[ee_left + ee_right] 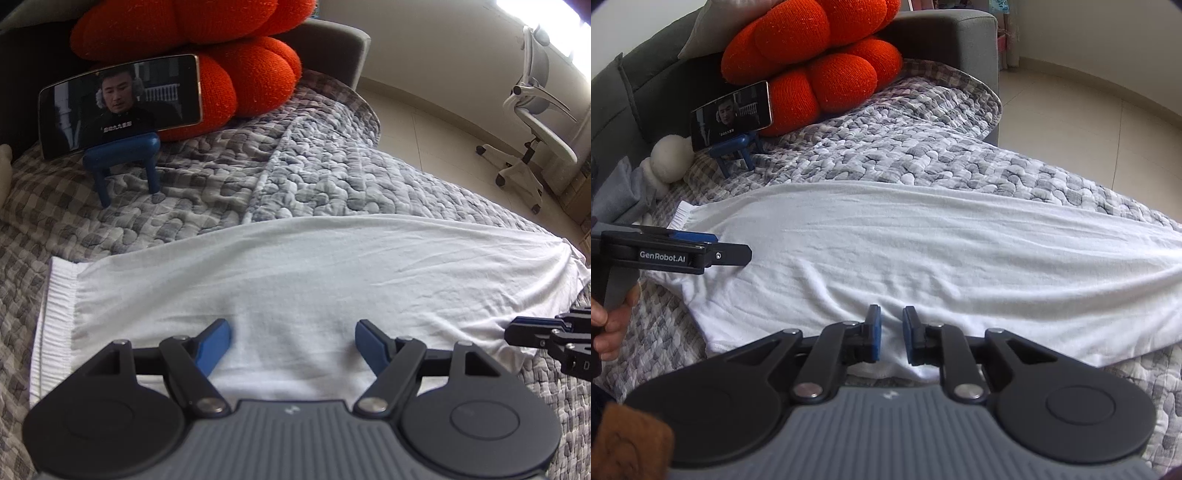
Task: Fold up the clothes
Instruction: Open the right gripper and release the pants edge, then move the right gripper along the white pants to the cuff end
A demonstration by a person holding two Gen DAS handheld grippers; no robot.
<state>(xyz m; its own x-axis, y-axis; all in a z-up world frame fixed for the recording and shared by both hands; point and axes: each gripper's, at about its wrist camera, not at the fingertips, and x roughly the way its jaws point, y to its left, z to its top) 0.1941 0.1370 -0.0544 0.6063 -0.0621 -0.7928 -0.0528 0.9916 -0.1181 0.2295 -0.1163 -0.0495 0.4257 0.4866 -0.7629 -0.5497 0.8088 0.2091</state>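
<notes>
Left gripper [292, 338] hovers wide open, right gripper [891, 334] narrowly parted and empty, white garment [295, 266] stretching sideways just ahead of both.

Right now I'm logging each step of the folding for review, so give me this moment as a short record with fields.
surface: grey quilted cover over a sofa
garment: white garment, spread flat in a long folded band, ribbed cuff at its left end
left gripper: fingers wide apart over the garment's near edge, nothing between them
right gripper: fingers close together with a narrow gap, over the near edge; no cloth visibly pinched
background: phone playing video on a blue stand, orange cushion behind it
</notes>
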